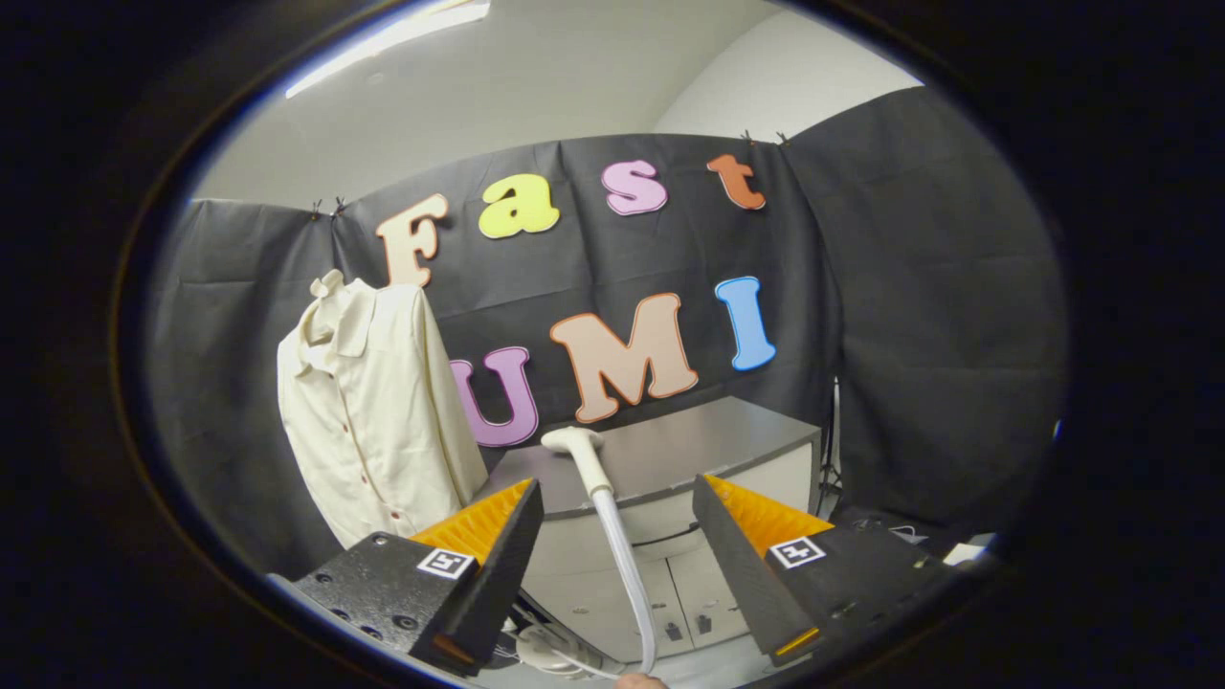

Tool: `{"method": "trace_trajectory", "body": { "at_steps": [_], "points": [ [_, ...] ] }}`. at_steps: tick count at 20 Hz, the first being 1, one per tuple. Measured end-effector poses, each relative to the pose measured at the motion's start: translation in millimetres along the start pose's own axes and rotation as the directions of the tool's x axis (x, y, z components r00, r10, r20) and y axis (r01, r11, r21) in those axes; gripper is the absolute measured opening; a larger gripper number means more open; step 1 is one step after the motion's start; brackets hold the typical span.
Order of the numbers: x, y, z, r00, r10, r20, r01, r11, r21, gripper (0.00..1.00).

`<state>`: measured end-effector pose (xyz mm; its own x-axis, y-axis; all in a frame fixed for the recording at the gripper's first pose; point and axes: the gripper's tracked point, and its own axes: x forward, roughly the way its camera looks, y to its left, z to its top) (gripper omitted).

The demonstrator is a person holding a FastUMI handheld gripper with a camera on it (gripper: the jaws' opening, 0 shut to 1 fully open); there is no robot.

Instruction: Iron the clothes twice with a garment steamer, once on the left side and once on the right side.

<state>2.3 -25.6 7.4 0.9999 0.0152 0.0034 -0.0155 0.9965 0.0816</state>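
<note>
A cream button-up shirt (368, 421) hangs upright against the booth wall, left of and beyond the fingers. The white steamer head (572, 441) rests on the near edge of a grey cabinet top (689, 445), its handle and hose (622, 565) running down between the two fingers toward the floor. My gripper (617, 507) is open, its fingers spread wide on either side of the hose, touching nothing. The steamer head lies just ahead of and slightly above the fingertips.
The grey cabinet has white doors (670, 593) below the top. A white round base (545, 651) with cables sits on the floor by the left finger. A fingertip of a person (639, 681) shows at the bottom. Cables lie at the right (900, 531).
</note>
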Motion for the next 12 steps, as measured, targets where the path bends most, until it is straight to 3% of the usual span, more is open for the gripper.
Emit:
{"method": "trace_trajectory", "body": {
  "at_steps": [12],
  "points": [
    [17.6,-13.0,3.9,0.999,0.038,-0.032,-0.039,0.999,-0.024,0.97]
  ]
}}
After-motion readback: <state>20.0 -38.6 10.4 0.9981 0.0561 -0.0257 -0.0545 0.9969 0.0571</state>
